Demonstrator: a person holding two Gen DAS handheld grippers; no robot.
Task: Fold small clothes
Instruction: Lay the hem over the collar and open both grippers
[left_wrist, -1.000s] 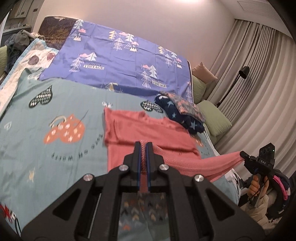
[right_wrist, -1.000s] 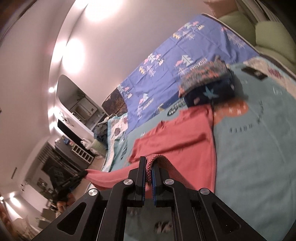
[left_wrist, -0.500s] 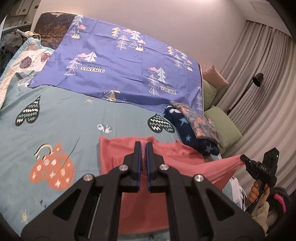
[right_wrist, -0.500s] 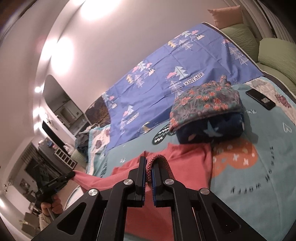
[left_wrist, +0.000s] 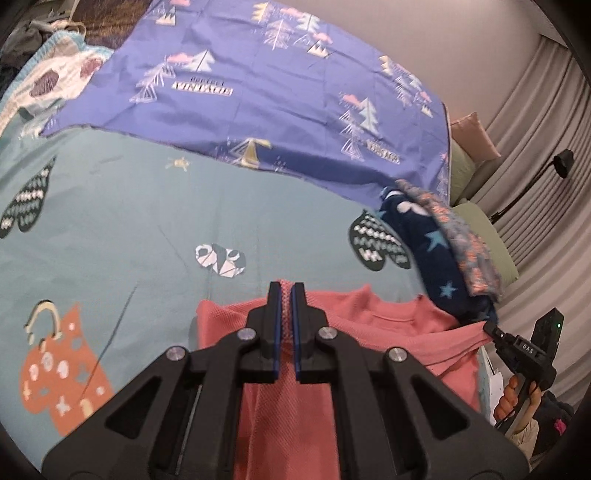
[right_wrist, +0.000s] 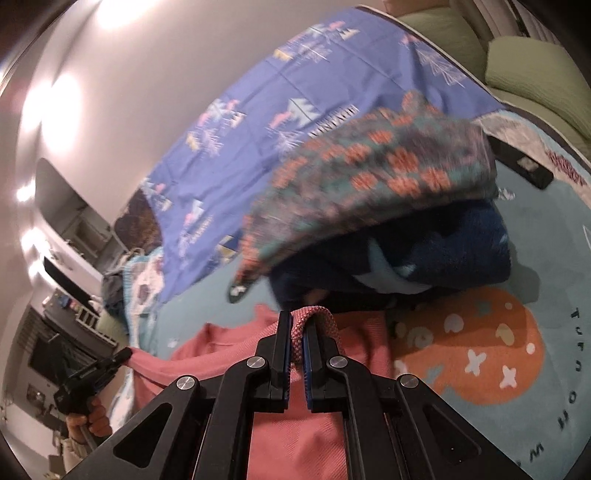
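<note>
Two grippers each pinch an edge of the coral shirt (left_wrist: 388, 325), which lies on the teal bedsheet (left_wrist: 147, 221): left gripper (left_wrist: 286, 295) and right gripper (right_wrist: 297, 325), jaws clenched on fabric. Just beyond, at far right, sits a folded pile, floral garment (right_wrist: 369, 177) atop navy star garment (right_wrist: 424, 258).
</note>
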